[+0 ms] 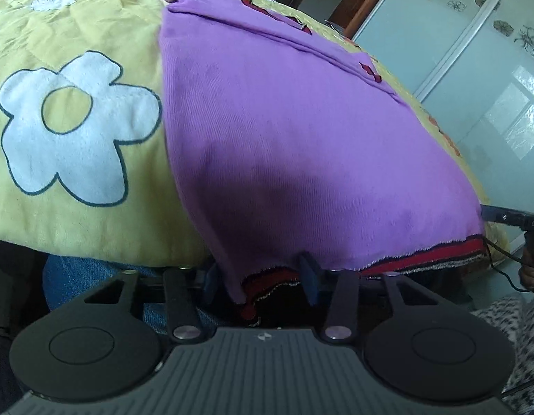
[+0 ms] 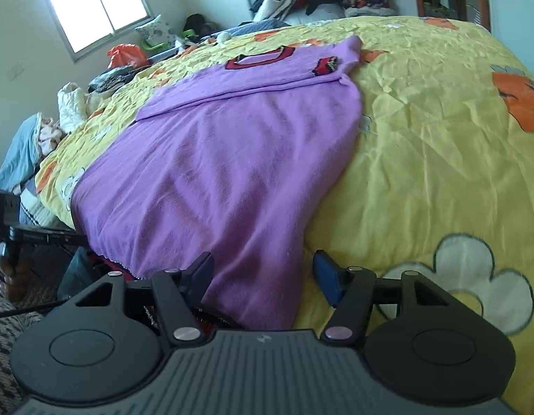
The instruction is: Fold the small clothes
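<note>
Left wrist: left gripper (image 1: 263,282) jaws straddle sweater (image 1: 301,131) hem, grip unclear; right gripper (image 2: 263,276) jaws spread astride hem — pinch both corners level before lifting.

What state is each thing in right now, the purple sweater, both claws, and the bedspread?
Purple sweater: flat on the bed, sleeves folded across, hem at the near edge.
Left claw: astride the hem corner, grip unclear.
Right claw: open, hem corner between its fingers.
Yellow bedspread: spread, wrinkled.

Your left gripper (image 1: 263,282) points steeply downward with jaws partly apart, and your right gripper (image 2: 263,278) angles down alike, jaws wider.
</note>
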A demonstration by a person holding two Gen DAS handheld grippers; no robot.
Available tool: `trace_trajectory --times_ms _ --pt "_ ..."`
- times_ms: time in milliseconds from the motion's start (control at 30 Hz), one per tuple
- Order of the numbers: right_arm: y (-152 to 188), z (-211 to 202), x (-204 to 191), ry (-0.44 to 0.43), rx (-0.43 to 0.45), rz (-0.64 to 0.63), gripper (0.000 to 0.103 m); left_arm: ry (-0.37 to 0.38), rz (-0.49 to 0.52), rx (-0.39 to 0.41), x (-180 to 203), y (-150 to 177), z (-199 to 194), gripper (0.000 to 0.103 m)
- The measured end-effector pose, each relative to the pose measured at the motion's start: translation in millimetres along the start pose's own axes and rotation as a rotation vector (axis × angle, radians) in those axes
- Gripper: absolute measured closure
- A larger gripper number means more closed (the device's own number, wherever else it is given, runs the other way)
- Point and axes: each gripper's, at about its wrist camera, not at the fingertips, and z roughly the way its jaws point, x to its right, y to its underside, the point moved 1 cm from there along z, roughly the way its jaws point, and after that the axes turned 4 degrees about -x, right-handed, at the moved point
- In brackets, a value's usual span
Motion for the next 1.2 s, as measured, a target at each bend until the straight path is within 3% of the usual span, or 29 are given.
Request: trace_trajectory --times_ms 33,133,300,433,500,567,600,767,867,900,1200 --pt "2 -2 0 0.011 0.002 0.009 0.040 -0.001 -0.006 -0.003 -1 1 1 0.075" --pt "9 -7 0 0.017 0.007 0.039 0.040 0.003 -0.015 -0.009 -6 3 3 0.086" --pt "19 -10 -9 -0.003 0.013 0.037 0.040 0.024 -0.024 -0.015 -8 5 3 0.086" --pt "23 -9 -12 0.025 0.010 0.007 0.076 0.011 -0.021 -0.011 -5 8 6 0.081" --pt "22 -9 -15 0.035 -0.001 -0.007 0.077 0.022 -0.010 -0.009 -1 11 6 0.081" --pt "24 -9 -17 0.024 -0.014 -0.011 0.085 -0.009 0.012 -0.007 4 13 6 0.094" --pt "25 -10 -19 0.018 -0.014 -0.012 0.086 -0.018 0.008 -0.006 4 14 6 0.101" --pt "36 -10 -12 -0.023 -0.004 0.066 0.086 -0.016 -0.007 0.019 2 20 -5 0.101" --pt "39 -2 -26 0.004 -0.023 -0.021 0.086 -0.023 -0.022 0.031 1 22 -7 0.101" --pt "39 0 -29 -0.010 -0.022 -0.028 0.091 -0.025 -0.029 0.040 0 21 -8 0.101" --pt "24 -27 -34 -0.057 0.140 0.026 0.095 0.079 -0.121 0.139 -10 19 -41 0.101"
